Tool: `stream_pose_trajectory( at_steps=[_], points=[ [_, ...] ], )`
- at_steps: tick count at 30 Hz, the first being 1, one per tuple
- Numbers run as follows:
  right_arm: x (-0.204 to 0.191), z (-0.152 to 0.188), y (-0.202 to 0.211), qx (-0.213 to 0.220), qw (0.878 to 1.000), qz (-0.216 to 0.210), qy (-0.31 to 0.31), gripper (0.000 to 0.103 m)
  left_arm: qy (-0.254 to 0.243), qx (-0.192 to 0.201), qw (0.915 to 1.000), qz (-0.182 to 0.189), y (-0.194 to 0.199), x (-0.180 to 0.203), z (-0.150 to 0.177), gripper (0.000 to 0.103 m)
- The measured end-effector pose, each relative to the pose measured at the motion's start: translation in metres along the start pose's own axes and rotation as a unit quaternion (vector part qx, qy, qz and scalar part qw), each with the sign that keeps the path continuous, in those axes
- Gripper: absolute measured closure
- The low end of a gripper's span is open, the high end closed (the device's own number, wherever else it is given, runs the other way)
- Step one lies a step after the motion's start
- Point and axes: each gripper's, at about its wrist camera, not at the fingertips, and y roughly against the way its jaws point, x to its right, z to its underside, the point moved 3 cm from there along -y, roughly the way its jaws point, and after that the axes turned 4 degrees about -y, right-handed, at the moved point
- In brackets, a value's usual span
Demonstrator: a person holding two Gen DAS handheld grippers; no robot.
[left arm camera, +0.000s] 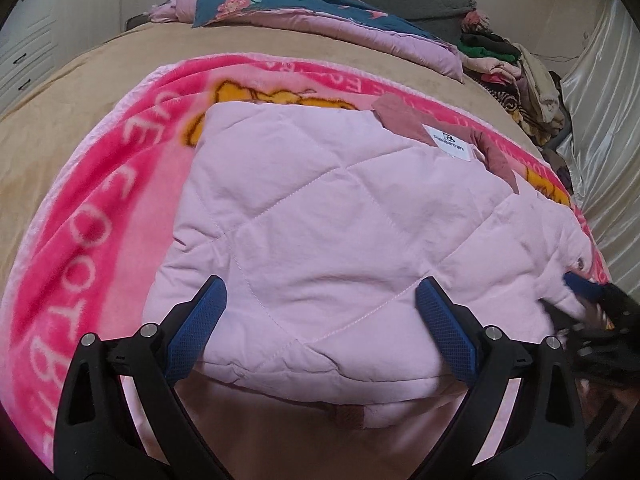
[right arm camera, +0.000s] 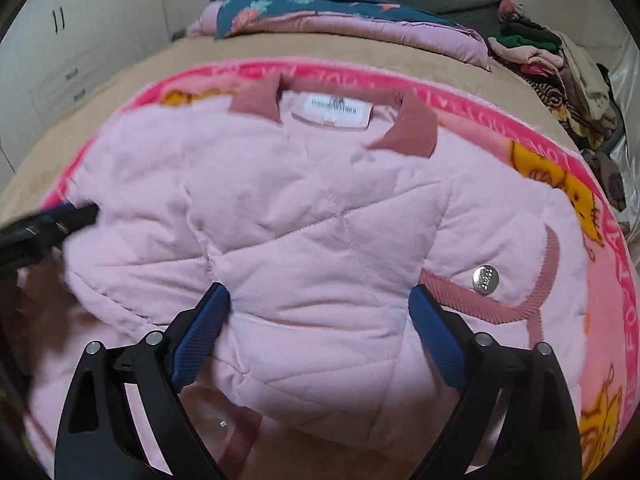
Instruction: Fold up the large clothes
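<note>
A pale pink quilted jacket (left arm camera: 320,216) lies folded on a bright pink blanket (left arm camera: 100,220) on the bed. Its dusty-rose collar (left arm camera: 404,120) and white label (left arm camera: 450,140) are at the far side. My left gripper (left arm camera: 320,304) is open, its blue pads astride the jacket's near folded edge. In the right wrist view the jacket (right arm camera: 304,216) shows its collar (right arm camera: 408,128), label (right arm camera: 330,114) and a silver snap button (right arm camera: 485,279). My right gripper (right arm camera: 320,308) is open over the jacket's near part. The right gripper also shows in the left wrist view (left arm camera: 588,292), and the left gripper in the right wrist view (right arm camera: 60,220).
The bed has a tan cover (left arm camera: 80,92). A folded teal floral and pink quilt (left arm camera: 304,4) lies at the far side, a pile of mixed clothes (left arm camera: 520,68) at the far right. White cupboards (right arm camera: 72,32) stand at the left, a shiny curtain (left arm camera: 600,112) at the right.
</note>
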Motion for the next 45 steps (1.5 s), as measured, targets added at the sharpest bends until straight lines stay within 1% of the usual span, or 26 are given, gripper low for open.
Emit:
stream_pose_trajectory(
  at_steps=[4, 7, 9, 11, 14, 19, 21, 24, 27, 30, 33, 36, 38, 42, 45],
  points=[
    [-0.003, 0.004, -0.006, 0.009, 1.000, 0.023, -0.005, 0.010, -0.002, 0.000, 1.0000, -0.005, 0.004, 0.003, 0.001, 0.013],
    [-0.001, 0.006, -0.006, 0.018, 1.000, 0.021, -0.013, 0.010, 0.000, 0.002, 1.0000, -0.007, 0.008, 0.004, 0.001, 0.013],
    [0.000, 0.009, 0.000, 0.018, 0.999, 0.026, -0.029, 0.010, 0.001, 0.006, 0.9999, -0.014, 0.014, 0.007, 0.002, 0.013],
    [-0.001, 0.012, 0.010, 0.018, 0.999, 0.025, -0.040, 0.010, 0.009, 0.013, 0.9998, -0.013, 0.024, 0.010, 0.003, 0.009],
    [0.002, 0.017, 0.028, 0.033, 0.997, 0.007, -0.064, 0.011, 0.010, 0.020, 0.9998, 0.000, 0.037, 0.016, 0.005, 0.010],
    [0.005, 0.034, 0.061, 0.056, 0.993, -0.028, -0.099, 0.008, 0.018, 0.042, 0.9989, -0.007, 0.056, 0.018, 0.007, 0.009],
    [0.005, 0.041, 0.074, 0.066, 0.991, -0.039, -0.107, 0.006, 0.026, 0.042, 0.9988, -0.009, 0.059, 0.017, 0.008, 0.009],
    [0.007, 0.052, 0.092, 0.073, 0.990, -0.042, -0.112, 0.006, 0.031, 0.039, 0.9987, -0.007, 0.063, 0.015, 0.009, 0.009],
    [0.010, 0.061, 0.105, 0.080, 0.989, -0.038, -0.117, 0.005, 0.023, 0.041, 0.9988, -0.015, 0.069, 0.018, 0.010, 0.009],
    [0.010, 0.067, 0.116, 0.086, 0.989, -0.035, -0.117, 0.005, 0.015, 0.035, 0.9992, -0.013, 0.072, 0.021, 0.013, 0.009],
    [0.011, 0.069, 0.123, 0.091, 0.989, -0.029, -0.111, 0.005, 0.004, 0.039, 0.9992, -0.013, 0.079, 0.028, 0.015, 0.009],
    [0.015, 0.071, 0.130, 0.096, 0.989, -0.020, -0.112, 0.005, -0.015, 0.057, 0.9980, -0.022, 0.093, 0.037, 0.014, 0.009],
    [0.019, 0.073, 0.136, 0.100, 0.987, -0.025, -0.120, 0.005, -0.021, 0.069, 0.9972, -0.018, 0.104, 0.041, 0.013, 0.009],
    [0.024, 0.074, 0.150, 0.110, 0.985, -0.023, -0.127, 0.005, -0.016, 0.085, 0.9963, -0.002, 0.125, 0.045, 0.016, 0.009],
    [0.026, 0.075, 0.160, 0.118, 0.984, -0.024, -0.130, 0.005, -0.017, 0.093, 0.9955, -0.007, 0.134, 0.045, 0.020, 0.009]
  ],
)
